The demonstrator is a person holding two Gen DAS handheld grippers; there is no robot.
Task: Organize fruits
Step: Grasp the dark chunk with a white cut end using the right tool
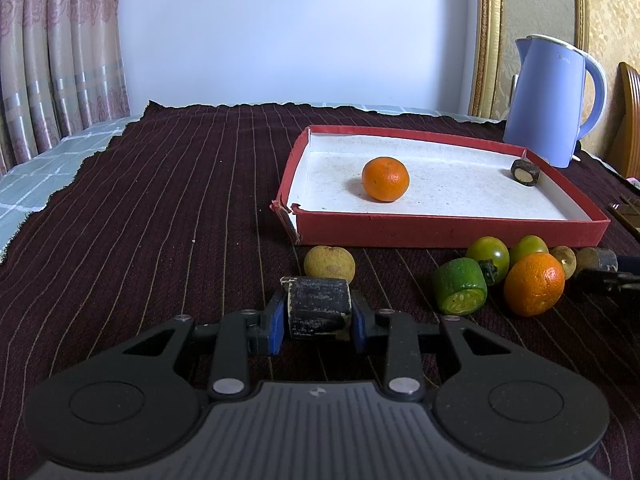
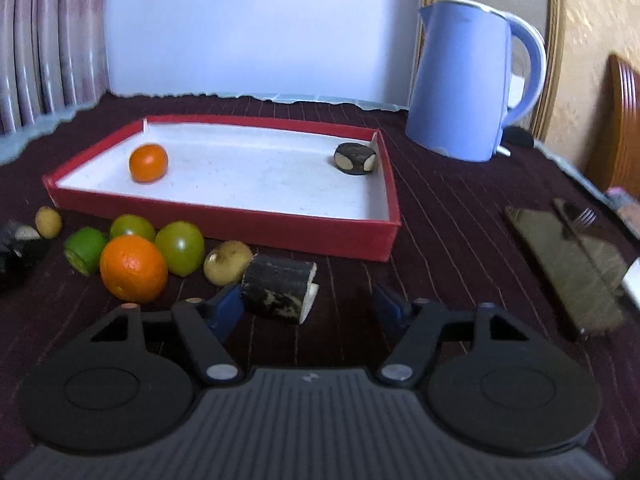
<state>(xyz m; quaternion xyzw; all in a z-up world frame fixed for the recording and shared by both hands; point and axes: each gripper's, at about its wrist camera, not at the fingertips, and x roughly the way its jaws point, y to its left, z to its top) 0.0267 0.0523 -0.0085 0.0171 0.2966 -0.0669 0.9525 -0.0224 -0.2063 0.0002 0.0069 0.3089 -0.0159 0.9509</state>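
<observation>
Left claw (image 1: 318,316) clamped on dark log piece (image 1: 318,307). Right claw (image 2: 306,306) open around another dark piece (image 2: 278,289), only left pad touching. Orange (image 2: 148,162) in red tray (image 2: 224,226).

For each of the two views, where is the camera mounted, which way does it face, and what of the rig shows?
Left wrist: sits behind the left gripper, angled down at the red tray; its pads clamp a dark cylinder piece.
Right wrist: sits behind the right gripper, angled down at the tray from further right; its jaws stand apart around another dark piece.
Shared: tray, orange inside it, blue kettle, loose fruit cluster.
</observation>
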